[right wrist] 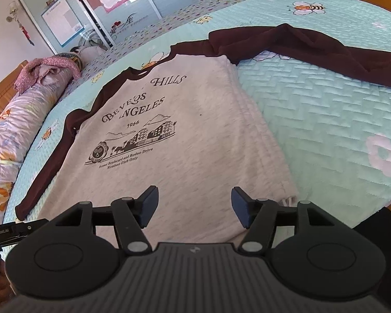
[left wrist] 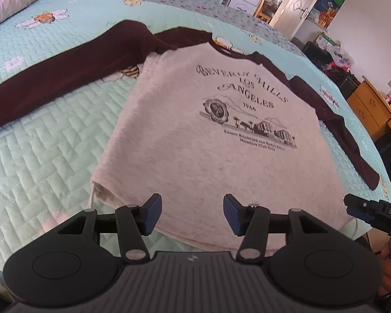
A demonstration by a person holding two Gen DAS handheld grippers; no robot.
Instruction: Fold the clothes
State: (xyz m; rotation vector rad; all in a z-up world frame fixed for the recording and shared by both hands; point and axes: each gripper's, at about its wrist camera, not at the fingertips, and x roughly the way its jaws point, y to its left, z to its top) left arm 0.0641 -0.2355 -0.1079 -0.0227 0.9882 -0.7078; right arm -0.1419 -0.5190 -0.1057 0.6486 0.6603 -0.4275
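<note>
Pale grey knit with dark maroon sleeves and neckband, the shirt (left wrist: 195,135) lies flat and face up on the bed (left wrist: 52,135), its hem at the near edge and its neck toward the far side. The mint quilted cover, stitched in a zigzag and printed with bees and white flowers, shows bare to both sides of the shirt's body. On one side a wide strip of cover runs between the body and the near corner of the bed; on the other a rolled floral quilt (right wrist: 10,120) lies along the bed's edge, near that sleeve. Beyond the far edge stand mirrored wardrobe doors (right wrist: 91,7), and off one side a wooden cabinet (left wrist: 370,107) stands by the bed.

The chest carries black print reading Beverly Hills Los Angeles 1966 above a drawing of buildings and palms. A soft crease near the collar folds part of the lettering over itself in the right wrist view. Both sleeves are spread out sideways and slant toward the near edge; one is bunched at the shoulder.

The left gripper (left wrist: 193,214) hangs over the hem with its jaws apart and nothing between its blue pads. The right gripper (right wrist: 195,207) is likewise spread over the hem near the shirt's side seam, empty.
</note>
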